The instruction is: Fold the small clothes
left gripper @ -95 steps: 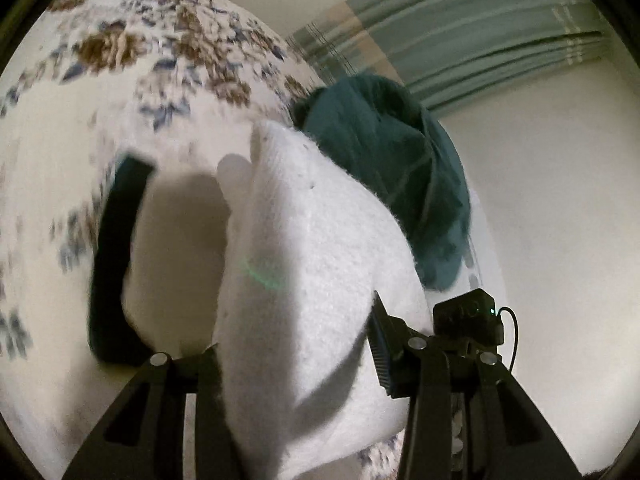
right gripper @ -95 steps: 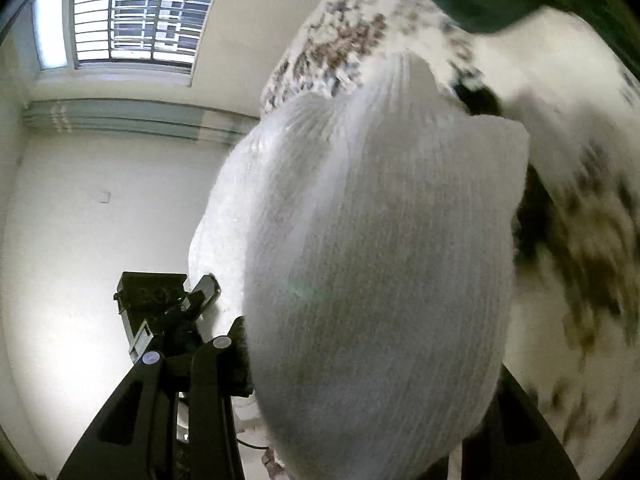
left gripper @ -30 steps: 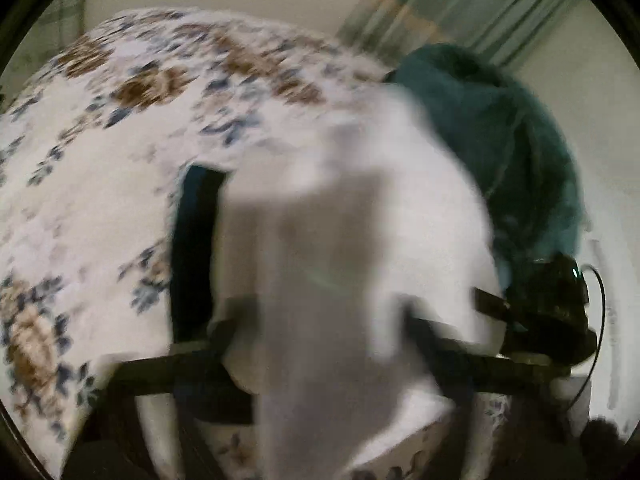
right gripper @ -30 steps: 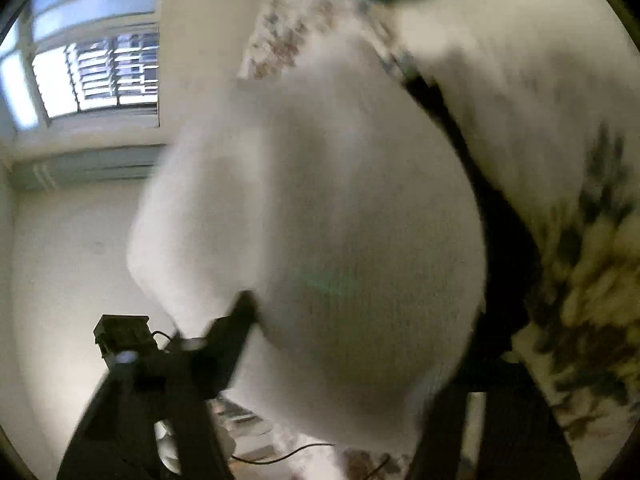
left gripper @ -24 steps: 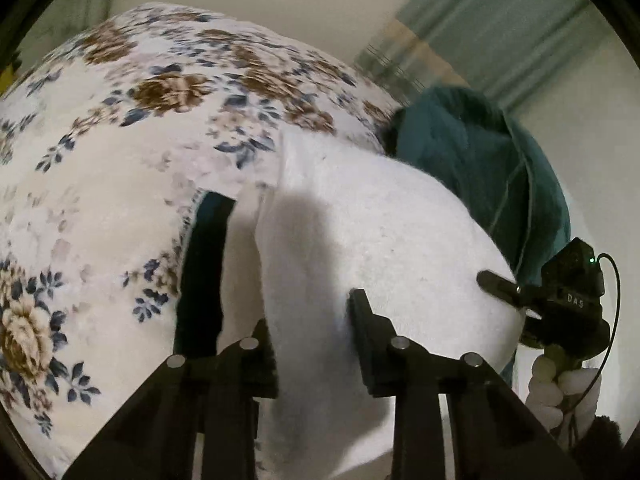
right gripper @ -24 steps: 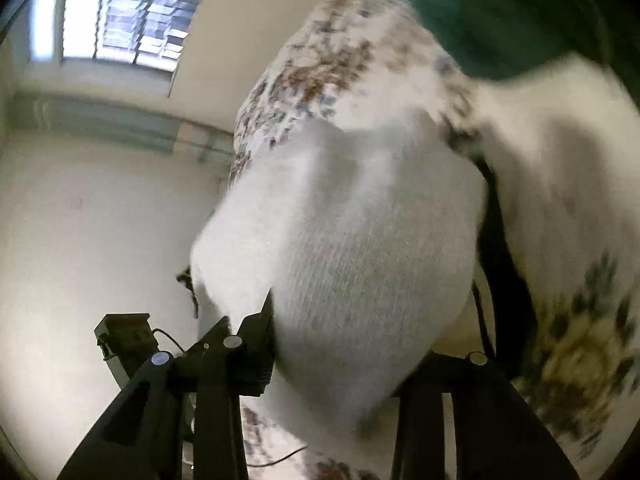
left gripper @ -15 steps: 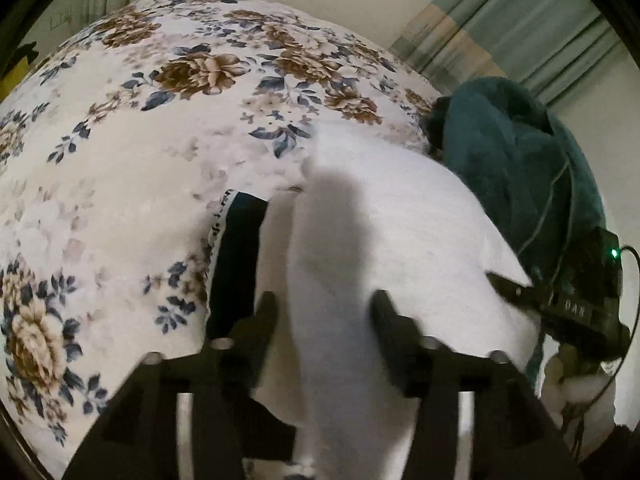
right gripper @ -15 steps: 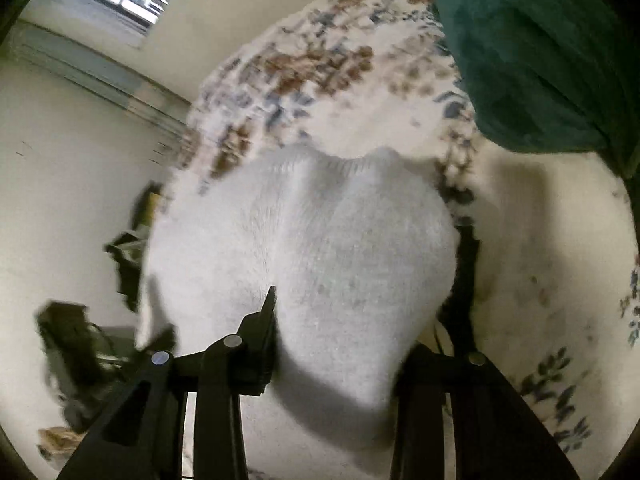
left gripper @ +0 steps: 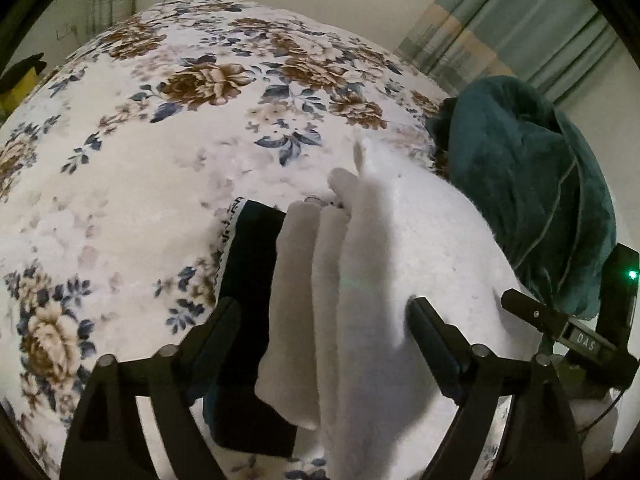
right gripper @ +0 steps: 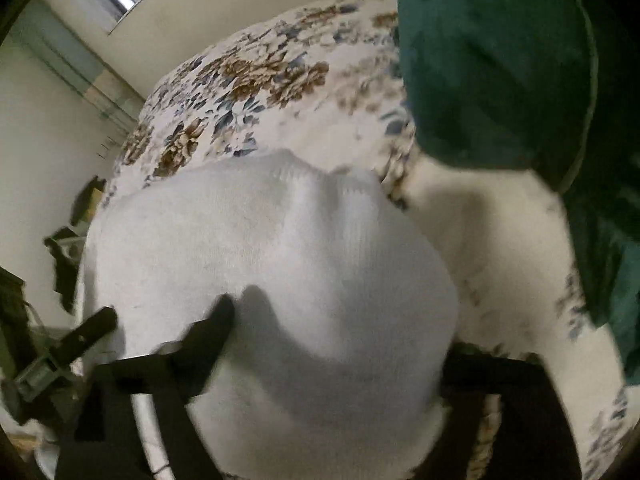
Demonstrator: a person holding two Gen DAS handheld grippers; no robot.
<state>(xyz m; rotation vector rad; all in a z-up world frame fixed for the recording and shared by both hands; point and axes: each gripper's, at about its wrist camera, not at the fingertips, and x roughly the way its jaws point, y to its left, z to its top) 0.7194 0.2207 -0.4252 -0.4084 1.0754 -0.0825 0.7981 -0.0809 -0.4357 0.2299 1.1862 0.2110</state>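
Note:
A white sock point(left gripper: 384, 280) lies folded on the floral bedspread point(left gripper: 160, 152), over a second white layer point(left gripper: 296, 280) and a dark folded garment point(left gripper: 248, 272). My left gripper point(left gripper: 324, 320) is open, its fingers standing wide on either side of the white sock. In the right wrist view the same white sock point(right gripper: 280, 280) fills the middle. My right gripper point(right gripper: 336, 340) is open, its fingers wide apart around the sock. The right gripper also shows at the right edge of the left wrist view point(left gripper: 568, 328).
A crumpled dark green blanket point(left gripper: 528, 184) lies at the far right of the bed, also at the upper right in the right wrist view point(right gripper: 500, 60). Curtains point(left gripper: 520, 32) hang behind the bed. The bedspread stretches far to the left.
Both grippers brought the white sock down onto the pile on the bed. Both sets of fingers have spread wider and let go of the sock.

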